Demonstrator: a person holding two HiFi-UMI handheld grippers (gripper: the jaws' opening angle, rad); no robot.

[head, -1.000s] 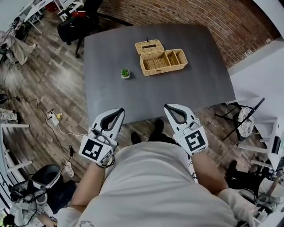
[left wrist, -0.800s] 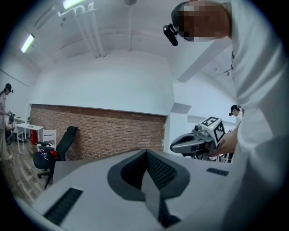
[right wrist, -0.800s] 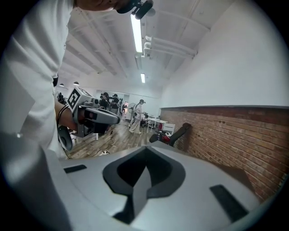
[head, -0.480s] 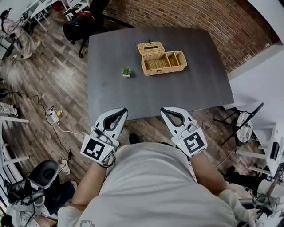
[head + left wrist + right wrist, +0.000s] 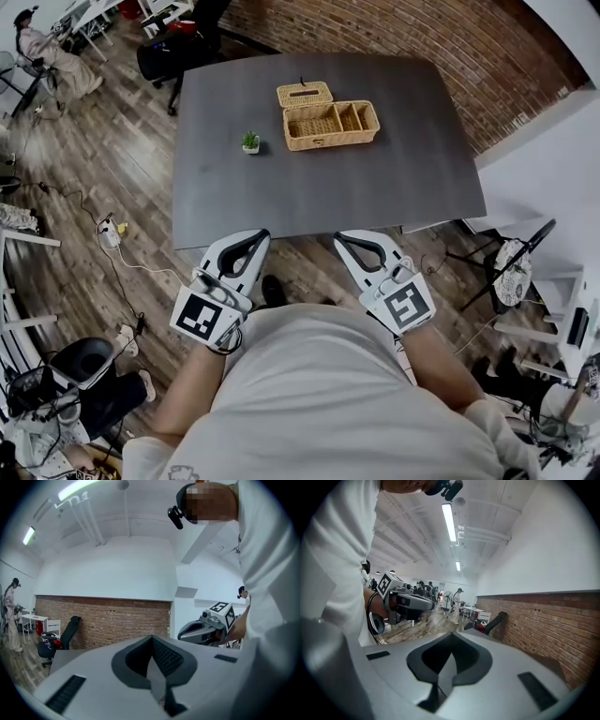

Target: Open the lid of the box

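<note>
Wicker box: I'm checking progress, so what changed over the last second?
The person stepped, and the left gripper and right gripper drew slightly back from the table. Nothing was gripped or released. The wicker box stays lid-open beside the plant; both grippers' fingers stay shut.

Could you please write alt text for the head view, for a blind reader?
Seen from above, a person holds the left gripper and right gripper, both shut and empty, before a grey table bearing an open wicker box and small plant.
</note>
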